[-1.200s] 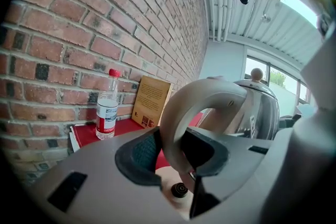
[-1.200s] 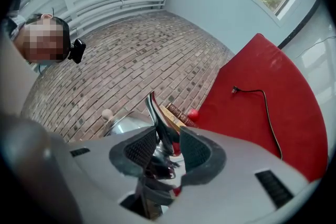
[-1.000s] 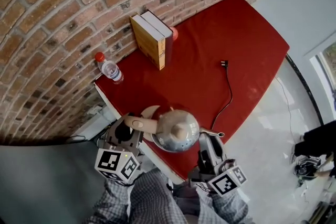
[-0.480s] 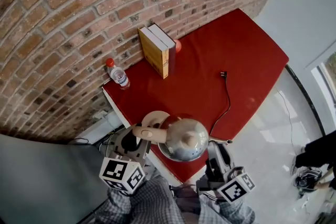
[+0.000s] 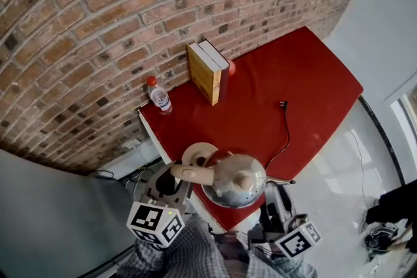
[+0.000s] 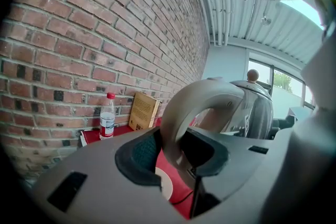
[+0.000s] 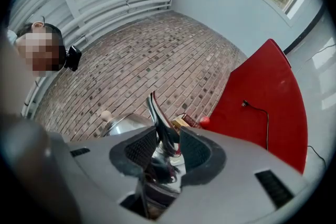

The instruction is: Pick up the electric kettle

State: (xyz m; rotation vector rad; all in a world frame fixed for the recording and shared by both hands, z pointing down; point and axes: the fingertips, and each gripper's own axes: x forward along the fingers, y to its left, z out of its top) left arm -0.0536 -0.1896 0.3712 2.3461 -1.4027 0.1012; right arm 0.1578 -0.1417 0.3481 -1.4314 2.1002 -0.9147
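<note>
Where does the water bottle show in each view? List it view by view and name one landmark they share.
Head view: water bottle upright at the red table's back left corner, against the brick wall.
Left gripper view: left of centre, upright, in front of the wall.
Right gripper view: not in it.
Shared landmark: the standing books, just right of the bottle wherever both show.

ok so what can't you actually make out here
Head view: the red object sits mostly behind the books; the cord disappears under the electric kettle; the round base is partly covered by it.
Head and left gripper views: the water bottle label is too small to read.
</note>
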